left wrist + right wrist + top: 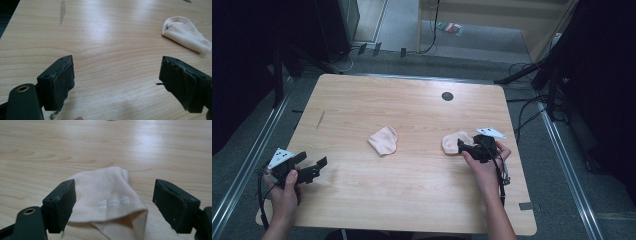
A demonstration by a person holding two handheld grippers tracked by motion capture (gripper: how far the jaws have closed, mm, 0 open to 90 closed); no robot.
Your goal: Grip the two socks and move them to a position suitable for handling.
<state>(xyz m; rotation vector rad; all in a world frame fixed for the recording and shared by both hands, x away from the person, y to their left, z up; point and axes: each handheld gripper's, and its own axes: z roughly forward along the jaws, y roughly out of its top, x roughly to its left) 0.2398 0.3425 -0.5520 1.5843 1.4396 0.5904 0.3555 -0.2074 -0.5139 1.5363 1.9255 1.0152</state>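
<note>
Two folded peach cloths lie on the wooden table [362, 200]. One cloth [383, 140] rests near the middle; it is also at the upper right of the left gripper view [186, 32]. The other cloth [455, 142] lies right of centre. My right gripper [463, 147] is at that cloth's near edge. In the right gripper view the cloth [105, 192], with small white print on it, sits between the open jaws [113, 195], and the pads stand clear of it. My left gripper [313, 160] is at the table's near left, open [117, 65] over bare wood.
A round dark grommet [447, 96] sits in the far part of the tabletop, and a dark streak [320, 118] marks the far left. Black stands and cables [532, 75] crowd the floor beyond the right edge.
</note>
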